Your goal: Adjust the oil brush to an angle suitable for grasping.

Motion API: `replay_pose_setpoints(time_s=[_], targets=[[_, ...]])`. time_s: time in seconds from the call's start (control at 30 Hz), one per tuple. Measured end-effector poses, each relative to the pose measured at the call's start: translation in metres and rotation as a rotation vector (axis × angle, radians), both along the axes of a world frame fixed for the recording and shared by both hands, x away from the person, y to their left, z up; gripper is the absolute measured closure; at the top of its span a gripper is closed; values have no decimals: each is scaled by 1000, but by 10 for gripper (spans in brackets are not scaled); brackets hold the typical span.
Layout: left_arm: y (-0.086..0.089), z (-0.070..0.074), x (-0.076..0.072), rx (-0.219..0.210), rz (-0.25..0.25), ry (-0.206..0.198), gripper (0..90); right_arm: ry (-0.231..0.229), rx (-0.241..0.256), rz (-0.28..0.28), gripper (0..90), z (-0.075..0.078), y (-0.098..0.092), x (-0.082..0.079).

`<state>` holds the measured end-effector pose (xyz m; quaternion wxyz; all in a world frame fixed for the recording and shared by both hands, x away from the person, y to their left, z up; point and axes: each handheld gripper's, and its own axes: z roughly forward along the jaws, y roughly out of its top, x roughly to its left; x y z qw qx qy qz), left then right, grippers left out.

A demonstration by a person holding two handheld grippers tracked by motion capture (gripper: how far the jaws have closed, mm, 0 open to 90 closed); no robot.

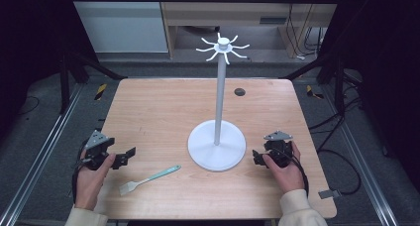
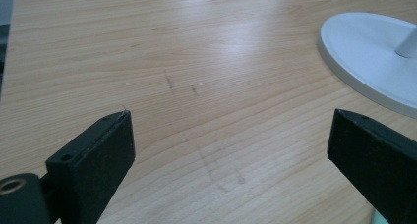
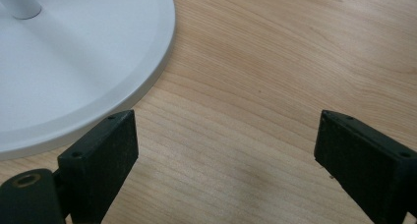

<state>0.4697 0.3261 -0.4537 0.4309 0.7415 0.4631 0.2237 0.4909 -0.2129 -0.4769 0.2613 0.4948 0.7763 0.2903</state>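
White stand (image 1: 217,145): round base at the table's (image 1: 158,112) centre-front, upright pole topped by a ring of hooks (image 1: 223,46). Spatula (image 1: 148,179), teal handle and pale head, lies flat near the front edge, left of the base and apart from it. Left gripper (image 1: 130,153), jaws apart, holds nothing, just beyond the spatula. Right gripper (image 1: 255,157), jaws apart and empty, just right of the base.
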Motion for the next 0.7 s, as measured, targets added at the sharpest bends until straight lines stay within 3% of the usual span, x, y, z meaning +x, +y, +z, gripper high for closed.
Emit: replay_pose_setpoints(time_s=[0.07,0.2,0.33,0.4,0.5,0.63,0.7], targets=[[-6,2,-2,-11,-28,9,36,0,1,0,99,0,0,0],[-25,10,-4,49,-93,1,40,-1,2,1,99,0,0,-1],[-42,23,-6,49,-131,-6,48,-2,2,-5,99,1,-1,-1],[-50,29,-4,80,-150,-6,49,-2,1,-6,99,0,-1,-1],[-60,36,0,106,-180,7,96,-3,0,-7,99,0,-1,0],[-77,40,9,175,-231,42,200,0,0,-11,99,0,-1,-1],[-88,41,15,205,-277,64,314,-1,-2,-12,99,0,-1,-1]])
